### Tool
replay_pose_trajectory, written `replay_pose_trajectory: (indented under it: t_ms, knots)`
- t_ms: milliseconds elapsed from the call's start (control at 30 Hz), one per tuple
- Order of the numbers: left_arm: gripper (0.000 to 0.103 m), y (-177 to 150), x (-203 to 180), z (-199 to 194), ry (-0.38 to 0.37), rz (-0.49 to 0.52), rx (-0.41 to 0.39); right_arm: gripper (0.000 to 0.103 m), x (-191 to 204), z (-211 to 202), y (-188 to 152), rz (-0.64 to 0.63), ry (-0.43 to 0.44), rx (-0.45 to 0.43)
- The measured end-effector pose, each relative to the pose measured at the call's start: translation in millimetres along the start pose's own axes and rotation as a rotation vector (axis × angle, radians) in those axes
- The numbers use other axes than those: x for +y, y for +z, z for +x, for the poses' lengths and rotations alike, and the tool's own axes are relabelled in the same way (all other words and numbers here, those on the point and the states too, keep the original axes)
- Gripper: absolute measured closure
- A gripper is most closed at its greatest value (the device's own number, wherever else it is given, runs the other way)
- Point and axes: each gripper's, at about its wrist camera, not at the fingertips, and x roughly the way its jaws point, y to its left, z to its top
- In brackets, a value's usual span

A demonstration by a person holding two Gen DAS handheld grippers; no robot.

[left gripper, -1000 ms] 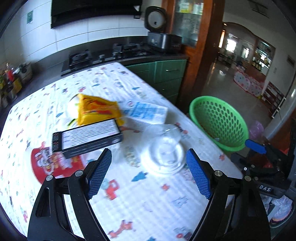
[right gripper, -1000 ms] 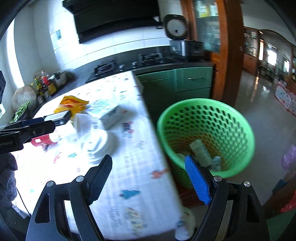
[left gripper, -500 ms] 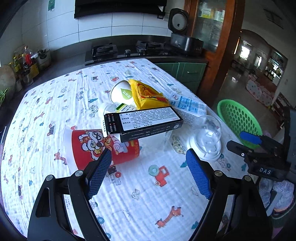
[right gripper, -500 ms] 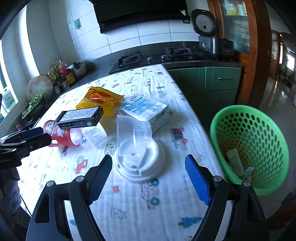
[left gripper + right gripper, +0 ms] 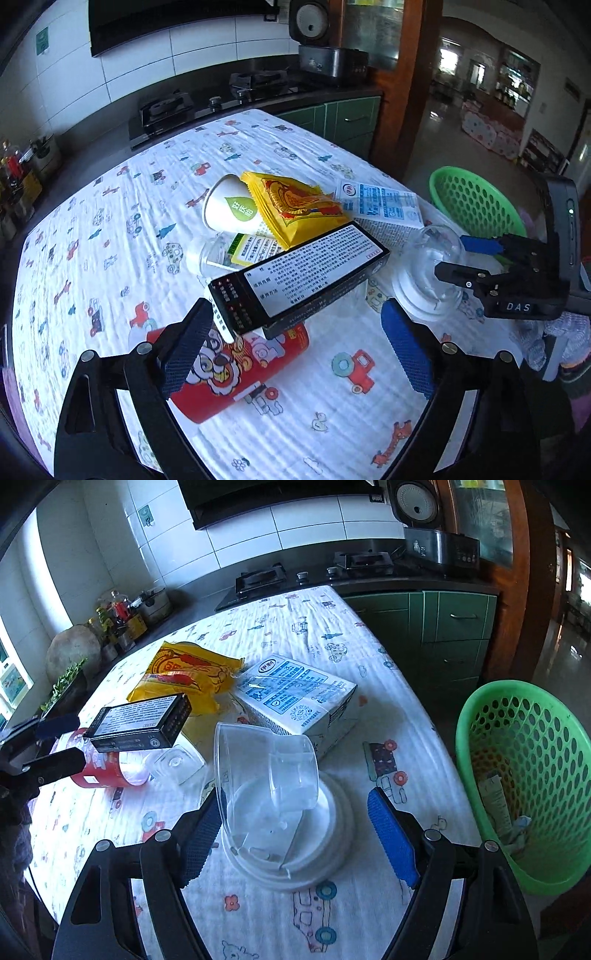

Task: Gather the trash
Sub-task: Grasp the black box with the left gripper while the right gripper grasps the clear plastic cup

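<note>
Kitchen table under a cartoon-print cloth (image 5: 317, 635) carries the trash, with the green basket (image 5: 532, 760) off its right edge. From my right gripper (image 5: 295, 827) the clear plastic cup (image 5: 266, 771), tipped on its white lid, lies dead ahead between the wide-open, empty fingers, its long axis pointing away. My left gripper (image 5: 295, 354), also spread and empty, hovers by the black box (image 5: 299, 277) atop the red can (image 5: 236, 369).

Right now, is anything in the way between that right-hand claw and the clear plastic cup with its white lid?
Nothing visible blocks it. The right gripper is open, its fingers straddling the clear cup and white lid. The milk carton lies just behind, not between.
</note>
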Motion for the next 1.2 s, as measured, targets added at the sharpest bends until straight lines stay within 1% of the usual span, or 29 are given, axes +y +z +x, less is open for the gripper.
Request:
replay_pose_trajectory:
  t_ms: [67,133,267,333,400,700,800,867,967,1000,1133,1167,1200]
  knots:
    - [0.012,6,2,7,-0.024,0.027,0.017,0.029,1,3,1,-0.006,0.003,0.006]
    - [0.012,11,5,13,-0.02,0.041,0.026,0.029,2,6,2,-0.013,0.004,0.013]
    - [0.012,17,3,25,-0.053,0.116,0.052,0.032,4,10,3,-0.025,0.0,0.022]
    - [0.012,19,0,32,-0.04,0.163,0.07,0.034,4,11,4,-0.026,0.001,0.025]
    - [0.012,20,0,40,-0.028,0.189,0.087,0.034,4,12,4,-0.027,0.002,0.027]
    - [0.012,31,-1,44,-0.056,0.241,0.09,0.038,1,15,6,-0.022,0.004,0.037]
    - [0.012,31,0,47,-0.089,0.242,0.099,0.042,0,17,7,-0.022,0.004,0.041]
    - [0.012,30,-1,49,-0.101,0.246,0.111,0.046,-1,18,7,-0.017,0.007,0.045]
    - [0.016,26,-6,49,-0.11,0.274,0.11,0.053,-1,18,7,-0.018,0.01,0.048]
    - [0.02,25,-9,49,-0.115,0.284,0.108,0.054,-1,17,6,-0.019,0.007,0.045]
    - [0.031,24,-14,47,-0.125,0.299,0.1,0.064,-1,16,6,-0.019,-0.003,0.04]
    - [0.037,24,-15,46,-0.125,0.299,0.095,0.065,-1,15,5,-0.017,-0.005,0.037]
    - [0.039,25,-15,46,-0.124,0.296,0.094,0.067,-2,14,5,-0.017,-0.006,0.035]
